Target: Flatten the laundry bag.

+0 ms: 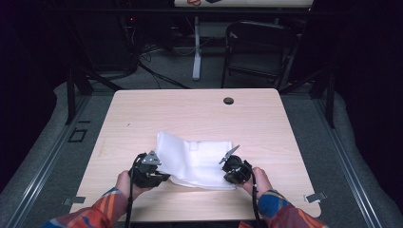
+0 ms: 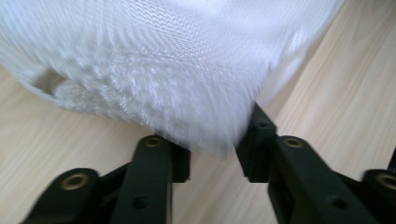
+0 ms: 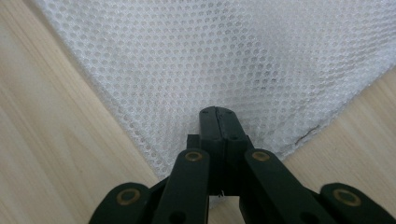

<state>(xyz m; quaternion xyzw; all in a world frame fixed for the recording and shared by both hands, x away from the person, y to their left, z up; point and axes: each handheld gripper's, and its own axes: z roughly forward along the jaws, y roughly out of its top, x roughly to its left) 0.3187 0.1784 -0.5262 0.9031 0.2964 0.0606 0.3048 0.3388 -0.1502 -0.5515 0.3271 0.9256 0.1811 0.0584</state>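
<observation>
A white mesh cloth (image 1: 195,161) lies folded and rumpled on the light wooden table (image 1: 190,109), near the front edge. My left gripper (image 1: 162,177) sits at the cloth's near left edge. In the left gripper view its jaws (image 2: 212,154) stand apart, with a blurred fold of the cloth (image 2: 163,70) reaching down between them, so it is open. My right gripper (image 1: 228,177) is at the cloth's near right corner. In the right gripper view its jaws (image 3: 217,116) are pressed together on the mesh (image 3: 224,56), pinching its edge.
A black round grommet (image 1: 228,100) sits in the table's far middle. Small metal clips (image 1: 316,196) mark the front corners. Beyond the table stand a black folding chair (image 1: 259,47) and a white table leg (image 1: 196,47) on the grey floor.
</observation>
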